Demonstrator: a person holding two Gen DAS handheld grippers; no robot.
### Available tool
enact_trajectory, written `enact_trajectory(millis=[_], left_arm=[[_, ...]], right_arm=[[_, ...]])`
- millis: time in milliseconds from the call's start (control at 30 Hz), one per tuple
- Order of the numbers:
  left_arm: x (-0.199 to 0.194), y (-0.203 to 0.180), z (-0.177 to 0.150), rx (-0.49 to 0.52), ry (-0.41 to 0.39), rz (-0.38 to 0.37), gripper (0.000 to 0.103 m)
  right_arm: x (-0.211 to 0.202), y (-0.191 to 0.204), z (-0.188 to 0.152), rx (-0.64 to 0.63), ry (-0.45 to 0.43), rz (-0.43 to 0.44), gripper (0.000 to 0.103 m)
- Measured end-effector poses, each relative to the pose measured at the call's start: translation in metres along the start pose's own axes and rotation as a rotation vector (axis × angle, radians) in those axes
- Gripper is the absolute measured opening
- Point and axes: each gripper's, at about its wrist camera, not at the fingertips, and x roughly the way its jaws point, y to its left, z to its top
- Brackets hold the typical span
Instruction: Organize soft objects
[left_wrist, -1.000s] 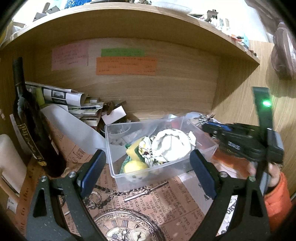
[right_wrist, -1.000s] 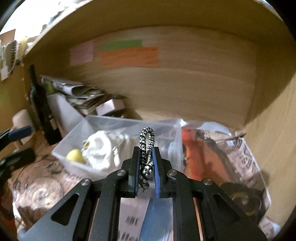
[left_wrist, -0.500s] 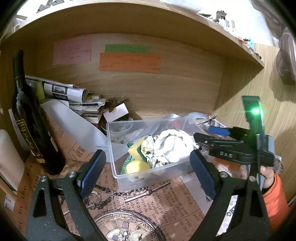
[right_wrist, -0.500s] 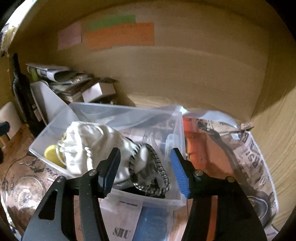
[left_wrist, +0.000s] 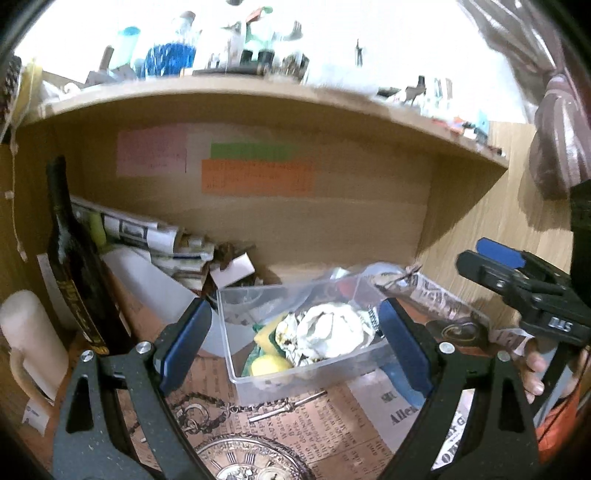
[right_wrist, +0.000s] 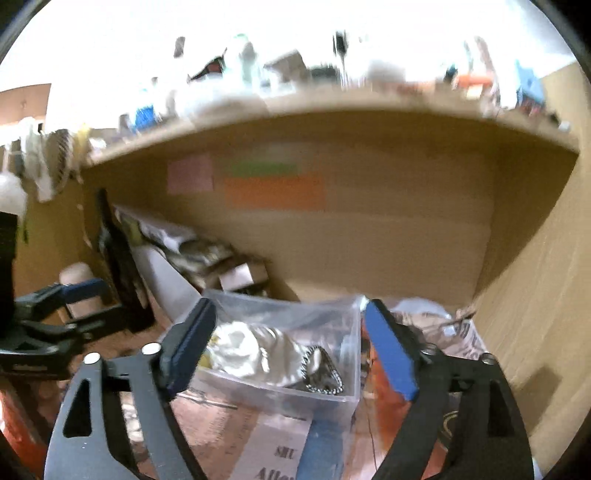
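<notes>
Left gripper (left_wrist: 295, 343): jaws wide, empty, held before the clear bin (left_wrist: 258, 382).
Right gripper (right_wrist: 290, 347): jaws wide, empty, near the bin's right end.
Bin: on newspaper-covered desk, holding white cloth (left_wrist: 328, 332), yellow sponge (left_wrist: 266, 366), braided cord (right_wrist: 322, 371).
Behind, left: dark bottle (left_wrist: 72, 266), rolled newspapers (left_wrist: 140, 230).
Back wall: 3 coloured notes (left_wrist: 256, 181).

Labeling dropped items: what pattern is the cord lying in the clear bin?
Black-and-white speckled braid. The cord lies in the clear bin beside the white cloth; right wrist view shows it best.
</notes>
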Motion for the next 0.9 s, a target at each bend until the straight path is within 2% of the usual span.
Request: enact_trajectory(millis=[67,200,300,900], left_arm=[[-0.009,-0.003,0.004,0.007,-0.027,0.004,0.098],[-0.026,-0.009,0.010,0.018,-0.074,0.009,0.100],[-0.035,-0.012,0.013,0.026,-0.098,0.007,0.102],[-0.055,-0.025,0.010,0.039,-0.126,-0.005,0.103]], right_arm=[[-0.011,0.003,0.003,-0.002,-0.030,0.004,0.087],[-0.029,0.008,0.007,0.005,-0.077,0.015,0.098],[-0.040,0.011,0.007,0.009,-0.109,0.013,0.103],[-0.062,0.017,-0.002,0.020,-0.138,0.000,0.103]])
